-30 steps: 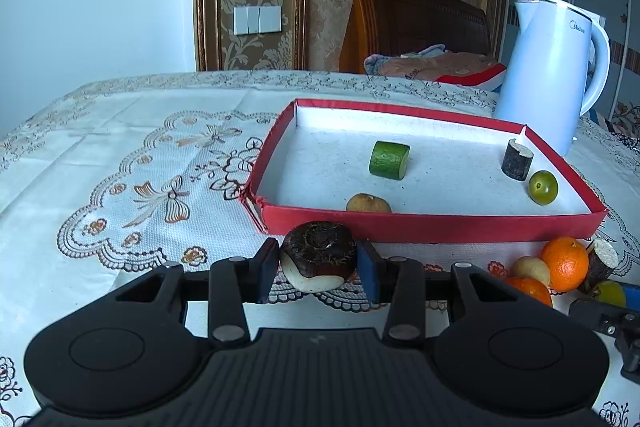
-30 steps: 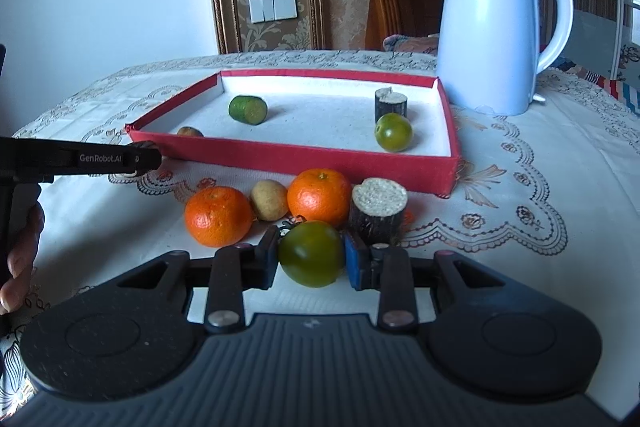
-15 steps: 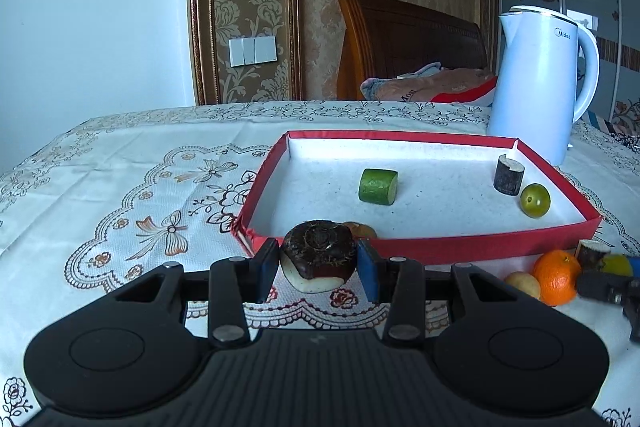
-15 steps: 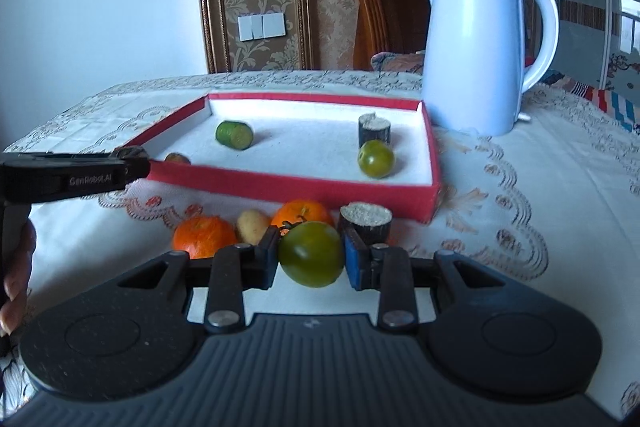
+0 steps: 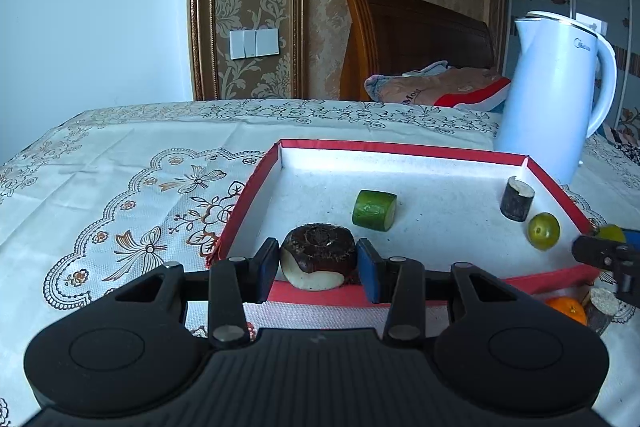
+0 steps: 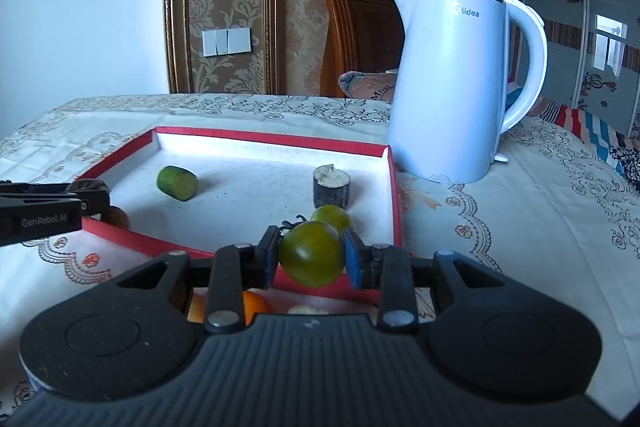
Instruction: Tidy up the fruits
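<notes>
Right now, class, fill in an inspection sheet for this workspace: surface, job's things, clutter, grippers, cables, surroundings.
Surface: patterned tablecloth.
Job's things: red tray holds a cucumber piece, a dark stub, a green fruit; an orange lies outside.
Clutter: white kettle beside the tray.
Grippers: left gripper shut on a dark brown piece; right gripper shut on a green tomato.
Cables: nothing seen.
Surroundings: wooden headboard, wall switches.
</notes>
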Motion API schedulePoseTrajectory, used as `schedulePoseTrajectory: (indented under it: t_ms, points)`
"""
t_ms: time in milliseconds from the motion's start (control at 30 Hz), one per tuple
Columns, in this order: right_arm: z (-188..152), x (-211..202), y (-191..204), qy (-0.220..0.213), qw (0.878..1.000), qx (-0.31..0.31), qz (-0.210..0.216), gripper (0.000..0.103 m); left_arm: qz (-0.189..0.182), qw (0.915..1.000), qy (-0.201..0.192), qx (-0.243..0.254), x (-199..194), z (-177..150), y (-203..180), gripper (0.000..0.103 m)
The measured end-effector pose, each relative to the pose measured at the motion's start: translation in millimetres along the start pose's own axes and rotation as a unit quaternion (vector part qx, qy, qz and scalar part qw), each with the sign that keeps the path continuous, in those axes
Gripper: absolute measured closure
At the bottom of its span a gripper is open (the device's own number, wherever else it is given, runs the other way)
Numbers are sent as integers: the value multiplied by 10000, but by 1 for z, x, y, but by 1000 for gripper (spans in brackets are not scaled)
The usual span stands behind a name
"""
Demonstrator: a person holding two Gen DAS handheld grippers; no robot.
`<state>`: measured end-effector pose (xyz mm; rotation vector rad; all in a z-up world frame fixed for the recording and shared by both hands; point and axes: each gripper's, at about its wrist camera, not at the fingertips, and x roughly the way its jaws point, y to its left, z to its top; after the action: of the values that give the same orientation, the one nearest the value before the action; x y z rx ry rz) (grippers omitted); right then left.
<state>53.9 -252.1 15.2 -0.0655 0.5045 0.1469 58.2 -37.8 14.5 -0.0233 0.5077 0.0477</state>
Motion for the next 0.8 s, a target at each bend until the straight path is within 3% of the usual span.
schedulePoseTrajectory:
  t_ms: [100,367,467,567,800]
  points:
    - [-3,-10,-15,5,9996,256,115,72,-32,10000,-33,-6,-2,-3,2,62]
    - [-37,-46,-37,212,9991,130,338,71,-83,9999,-57,-44,-3,-4,4,62]
    - [-43,-42,-32,328,9986,-58,400,71,-99,9999,-71,-44,-4,-4,5,62]
    - [-42,-33,-23,458,9975,-228,495,61,-108,9999,-79,-45,-5,-5,5,62]
    - [-38,-18,-9,448,9972,-417,429,62,-81,9999,-108,37,-6,-5,4,62]
